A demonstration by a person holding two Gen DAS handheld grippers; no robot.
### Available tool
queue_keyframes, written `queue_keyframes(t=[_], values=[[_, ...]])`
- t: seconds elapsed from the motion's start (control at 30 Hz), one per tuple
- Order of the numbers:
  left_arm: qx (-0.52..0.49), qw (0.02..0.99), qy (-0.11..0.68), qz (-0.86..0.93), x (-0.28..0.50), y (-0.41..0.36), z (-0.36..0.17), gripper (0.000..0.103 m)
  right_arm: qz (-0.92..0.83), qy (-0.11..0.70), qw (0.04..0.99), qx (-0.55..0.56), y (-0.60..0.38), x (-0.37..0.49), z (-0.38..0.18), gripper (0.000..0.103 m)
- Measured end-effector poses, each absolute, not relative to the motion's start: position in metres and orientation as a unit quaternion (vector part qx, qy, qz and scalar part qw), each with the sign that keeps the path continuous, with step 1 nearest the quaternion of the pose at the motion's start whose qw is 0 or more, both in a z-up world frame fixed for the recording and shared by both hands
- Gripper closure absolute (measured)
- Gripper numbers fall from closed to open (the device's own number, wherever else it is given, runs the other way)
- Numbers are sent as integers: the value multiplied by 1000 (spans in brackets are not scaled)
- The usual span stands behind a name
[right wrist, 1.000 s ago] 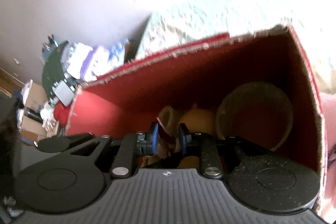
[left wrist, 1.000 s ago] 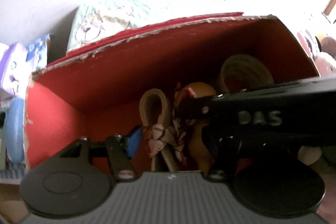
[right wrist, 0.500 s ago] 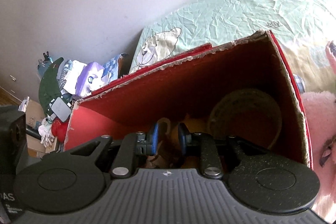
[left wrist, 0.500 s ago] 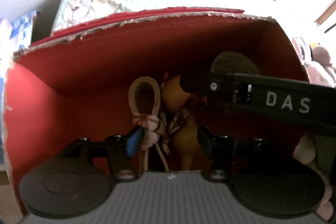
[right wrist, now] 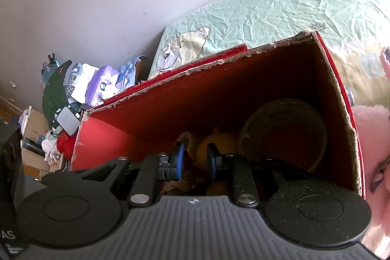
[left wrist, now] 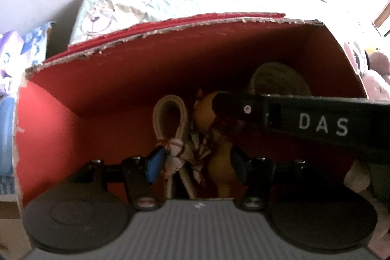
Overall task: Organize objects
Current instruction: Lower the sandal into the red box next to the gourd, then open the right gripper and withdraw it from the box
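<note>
The red cardboard box (right wrist: 243,94) on the bed already holds an orange plush doll (left wrist: 209,111), a cream strap loop (left wrist: 169,113) and a woven round basket (right wrist: 282,133). The left gripper (left wrist: 195,162) has just been opening slightly, its jaws half apart and pressing nothing. The right gripper (right wrist: 195,160) is narrowly parted; whether it grips anything I cannot tell. A pink plush toy (right wrist: 370,138) remains outside, at the right.

The left gripper (left wrist: 196,162) points steeply down into the box (left wrist: 117,94), near its middle. Its jaws stand about half apart and have just been opening a little. The rope (left wrist: 170,118) and the yellow toy (left wrist: 207,111) lie between them; the left pad (left wrist: 154,166) is against the rope's knot, without a clear squeeze.

The right gripper (right wrist: 195,158) slants down into the box from the right side. Its black finger crosses above the left gripper's right finger. Its jaws stand at a narrow gap; whether they pinch anything cannot be told.
</note>
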State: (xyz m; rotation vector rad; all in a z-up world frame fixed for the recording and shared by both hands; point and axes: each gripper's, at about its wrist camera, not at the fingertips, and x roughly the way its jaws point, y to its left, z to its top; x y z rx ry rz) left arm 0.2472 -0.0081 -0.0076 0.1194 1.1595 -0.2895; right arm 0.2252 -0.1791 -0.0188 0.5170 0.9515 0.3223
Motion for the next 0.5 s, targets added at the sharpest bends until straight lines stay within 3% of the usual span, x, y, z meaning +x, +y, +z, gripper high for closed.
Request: queue_keyframes(t=[0.5], values=[[87,853,505,-101,238,-12,0,37,132,443,858,225,-179,220,-10,78]])
